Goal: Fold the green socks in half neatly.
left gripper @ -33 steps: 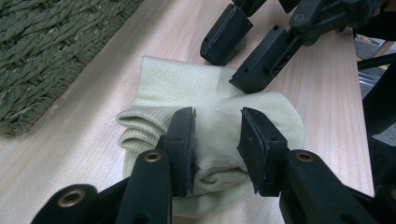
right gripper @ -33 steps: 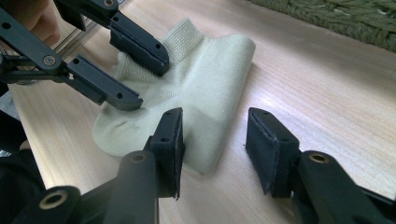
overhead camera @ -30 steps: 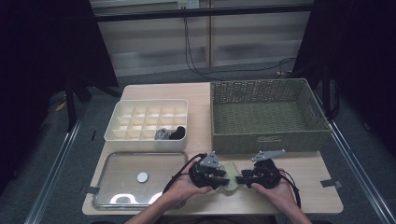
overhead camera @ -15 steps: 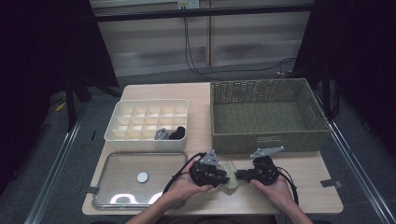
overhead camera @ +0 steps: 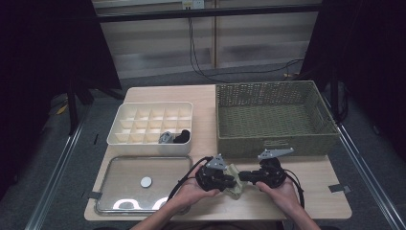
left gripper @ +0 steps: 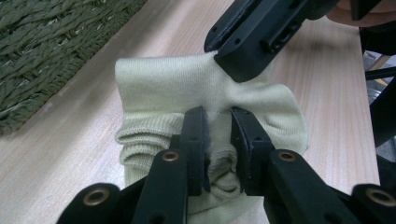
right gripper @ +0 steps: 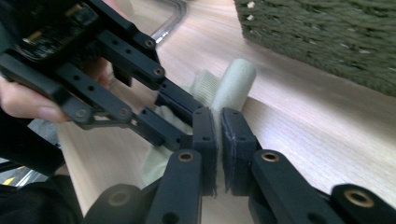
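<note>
A pale green sock (overhead camera: 234,174) lies bunched on the wooden table (overhead camera: 311,189) near its front edge, between both grippers. My left gripper (overhead camera: 230,181) comes in from the left and is shut on the sock's ribbed cuff (left gripper: 217,135), with fabric pinched between its jaws. From the right, my right gripper (overhead camera: 242,177) is shut on the sock's other end (right gripper: 218,122), and a thin fold of cloth sits between its pads. In the right gripper view the sock (right gripper: 231,84) rolls up beyond the jaws, with the left gripper's black linkage just to the left.
A green wicker basket (overhead camera: 273,120) stands at the back right, close behind the grippers. A white divided box (overhead camera: 151,122) holds a grey item (overhead camera: 166,137) and a black item (overhead camera: 181,138). A clear lid (overhead camera: 139,184) lies at the front left.
The two grippers have drawn closer together over the sock; the right gripper shifted left and its jaws have closed onto the fabric.
</note>
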Demonstrator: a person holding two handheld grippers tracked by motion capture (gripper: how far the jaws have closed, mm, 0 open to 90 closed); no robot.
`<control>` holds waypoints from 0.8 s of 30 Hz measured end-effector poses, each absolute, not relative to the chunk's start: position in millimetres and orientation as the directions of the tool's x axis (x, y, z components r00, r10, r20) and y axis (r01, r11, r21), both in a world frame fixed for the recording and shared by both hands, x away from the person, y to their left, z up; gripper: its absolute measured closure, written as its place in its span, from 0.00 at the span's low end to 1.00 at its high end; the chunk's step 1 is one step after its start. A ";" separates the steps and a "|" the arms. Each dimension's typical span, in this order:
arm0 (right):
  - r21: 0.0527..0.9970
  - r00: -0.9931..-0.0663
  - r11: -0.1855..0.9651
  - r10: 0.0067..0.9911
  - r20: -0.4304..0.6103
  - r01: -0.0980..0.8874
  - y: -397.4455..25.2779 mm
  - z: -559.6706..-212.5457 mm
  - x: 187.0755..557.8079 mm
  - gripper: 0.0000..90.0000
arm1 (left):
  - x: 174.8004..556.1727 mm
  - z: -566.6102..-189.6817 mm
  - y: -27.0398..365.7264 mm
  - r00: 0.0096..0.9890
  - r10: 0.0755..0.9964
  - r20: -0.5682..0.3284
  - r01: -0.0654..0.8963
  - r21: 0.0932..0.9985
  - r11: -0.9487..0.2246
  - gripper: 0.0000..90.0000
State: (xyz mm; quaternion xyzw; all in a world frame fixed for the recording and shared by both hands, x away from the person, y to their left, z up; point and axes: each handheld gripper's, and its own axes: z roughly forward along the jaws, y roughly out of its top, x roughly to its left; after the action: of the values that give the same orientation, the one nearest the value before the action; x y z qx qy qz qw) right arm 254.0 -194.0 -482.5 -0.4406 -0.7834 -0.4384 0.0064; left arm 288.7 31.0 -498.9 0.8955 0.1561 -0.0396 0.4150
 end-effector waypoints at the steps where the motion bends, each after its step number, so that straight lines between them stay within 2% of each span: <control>1: 0.681 -0.612 0.224 0.681 0.402 0.697 -193.3 -482.0 254.0 0.95 | 288.6 -498.9 30.8 0.949 0.247 -0.197 0.310 0.730 -0.609 0.84; 9: 0.684 -0.614 0.207 0.664 0.427 0.700 -192.1 -481.9 253.6 0.95 | 286.0 -498.4 29.0 0.951 0.260 -0.168 0.297 0.730 -0.615 0.88; 14: 0.683 -0.605 0.199 0.672 0.427 0.703 -197.0 -483.2 254.5 0.95 | 289.7 -497.5 33.2 0.943 0.255 -0.212 0.324 0.747 -0.580 0.88; 24: 0.685 -0.580 0.175 0.697 0.420 0.707 -210.3 -482.2 254.7 0.95 | 287.9 -473.5 52.4 0.944 0.264 -0.198 0.313 0.793 -0.523 0.84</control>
State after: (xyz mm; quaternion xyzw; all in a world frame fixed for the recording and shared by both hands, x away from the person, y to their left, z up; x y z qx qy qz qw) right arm 254.7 -210.3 -482.2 -0.4580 -0.7666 -0.4500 0.0053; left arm 287.9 52.4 -473.5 0.8721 0.1655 -0.0263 0.4597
